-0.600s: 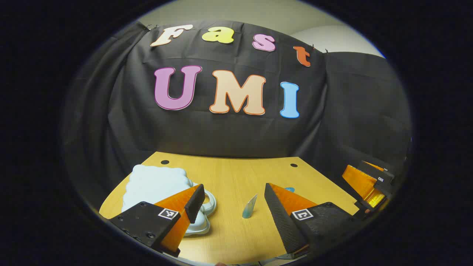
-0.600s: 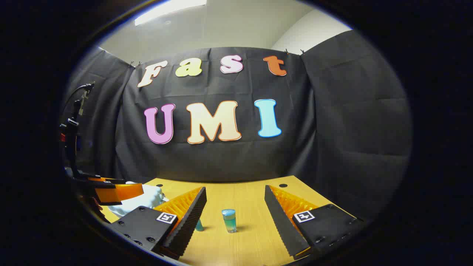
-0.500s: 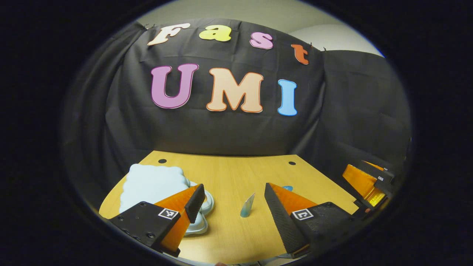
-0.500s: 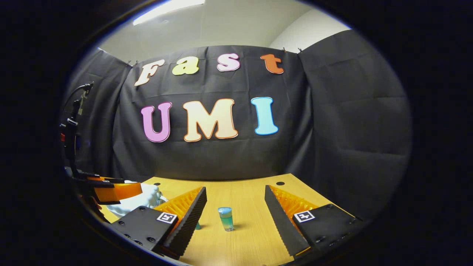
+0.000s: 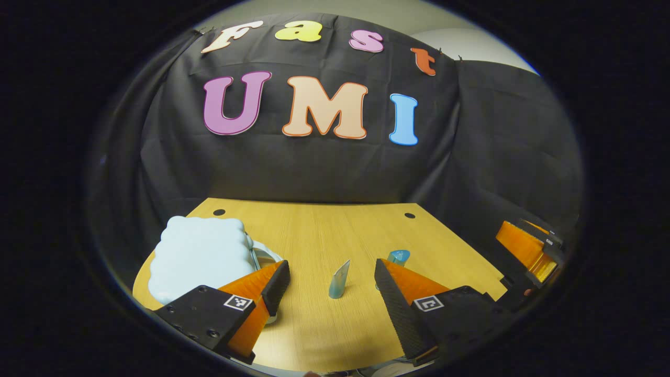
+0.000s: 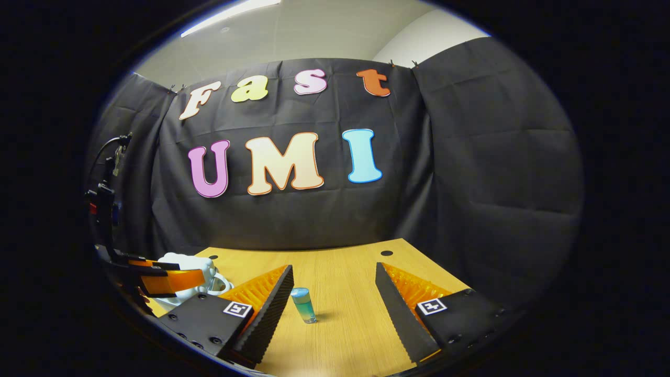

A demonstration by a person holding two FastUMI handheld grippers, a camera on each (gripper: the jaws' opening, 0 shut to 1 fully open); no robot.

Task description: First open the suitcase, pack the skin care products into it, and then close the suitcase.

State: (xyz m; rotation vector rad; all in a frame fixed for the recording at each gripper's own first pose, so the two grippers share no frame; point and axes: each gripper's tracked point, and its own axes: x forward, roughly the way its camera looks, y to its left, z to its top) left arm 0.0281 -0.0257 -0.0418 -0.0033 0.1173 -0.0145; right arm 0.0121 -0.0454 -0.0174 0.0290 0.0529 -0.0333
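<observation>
Surface (image 5: 324, 230): pale wood top, two dark round holes near the far edge, black cloth wall behind.

Suitcase (image 5: 201, 256): small, pale blue, scalloped outline, lying flat at the left of the surface in the left gripper view; lid down as far as I can tell. A white loop, perhaps its handle (image 6: 217, 285), juts out on the side facing the products.

Tube (image 5: 338, 280): small teal tube with a flattened crimped tip, standing near the middle of the surface, well apart from the suitcase.

Bottle (image 6: 303, 305): small clear bottle of blue-green liquid, upright, just beside the right gripper's left finger in the right gripper view; it also stands past the tube in the left gripper view.

Left gripper (image 5: 330, 288): jaws spread wide, holding nothing; the tube sits ahead between the fingers, the suitcase partly behind the left finger.

Right gripper (image 6: 332, 306): jaws spread wide, empty, low over the surface.

Step in hand, my judgement: opening the suitcase; nothing is packed yet.

Doing it well, my judgement: swing the left gripper toward the suitcase rim on the side facing the products, catch the lid edge rather than the whole shell, and lift slowly. A light case may slide, so the right gripper could steady the base. Keep clear of both upright products; either would tip easily.
</observation>
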